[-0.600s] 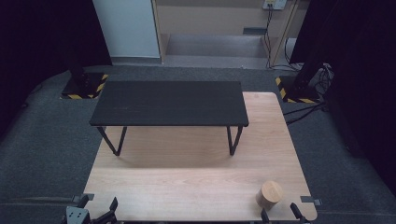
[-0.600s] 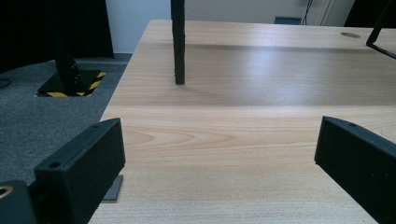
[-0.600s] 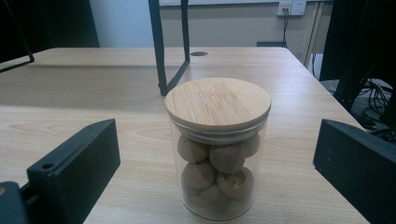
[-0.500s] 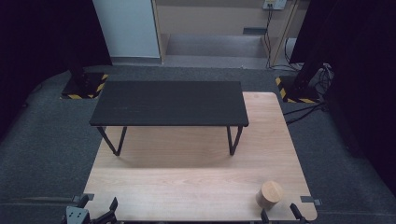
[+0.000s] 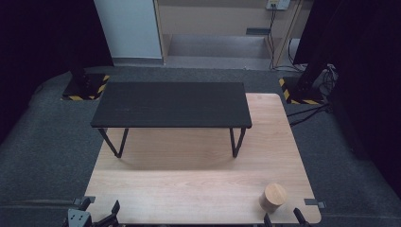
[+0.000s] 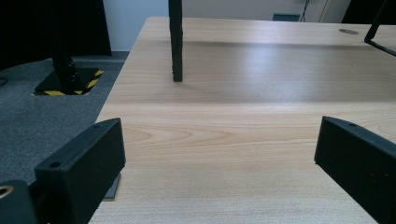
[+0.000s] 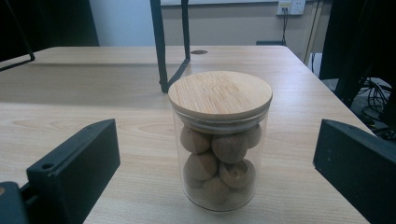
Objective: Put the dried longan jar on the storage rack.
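A light wooden bench point(image 5: 198, 189) carries a low black shelf point(image 5: 171, 105) on thin black legs across its far part, with one leg point(image 6: 175, 42) planted near the bench's left edge. A glass jar point(image 7: 219, 144) with a bamboo lid, holding round brown pieces, stands upright near the bench's near right corner. Dark grey carpet point(image 5: 47, 142) surrounds the bench, with yellow-and-black striped bases point(image 5: 85, 87) beyond its far corners.
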The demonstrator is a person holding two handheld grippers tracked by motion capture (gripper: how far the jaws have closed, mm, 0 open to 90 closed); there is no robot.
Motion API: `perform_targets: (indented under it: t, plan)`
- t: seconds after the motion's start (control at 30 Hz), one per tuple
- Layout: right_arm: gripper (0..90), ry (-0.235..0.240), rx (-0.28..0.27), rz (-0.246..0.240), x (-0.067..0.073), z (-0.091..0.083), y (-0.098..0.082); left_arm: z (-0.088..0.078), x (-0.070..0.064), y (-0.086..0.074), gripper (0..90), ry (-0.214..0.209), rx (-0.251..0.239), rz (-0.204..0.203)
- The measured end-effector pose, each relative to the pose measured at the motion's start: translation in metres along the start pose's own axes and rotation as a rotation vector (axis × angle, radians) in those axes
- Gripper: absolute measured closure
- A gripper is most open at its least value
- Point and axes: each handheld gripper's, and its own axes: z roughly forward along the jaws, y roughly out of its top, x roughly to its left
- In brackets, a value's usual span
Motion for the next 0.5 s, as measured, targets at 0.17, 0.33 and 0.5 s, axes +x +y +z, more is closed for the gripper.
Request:
perform_targets:
  t: [0.17,0.33,0.5]
  plan:
    - [0.8,0.004,0.003,-0.001,0.0001,0.0,0.0002,-0.0003,0.0005,-0.0003,0.5,0.001,0.003,-0.001]
    - [0.8,0.008,0.007,-0.004,0.0005,0.0016,-0.0004,-0.0005,0.0002,-0.0002,0.5,-0.001,0.005,0.002]
    - [0.8,0.014,0.023,-0.006,0.0013,0.0068,-0.0022,-0.0008,0.0004,-0.0006,0.5,-0.001,0.003,0.0]
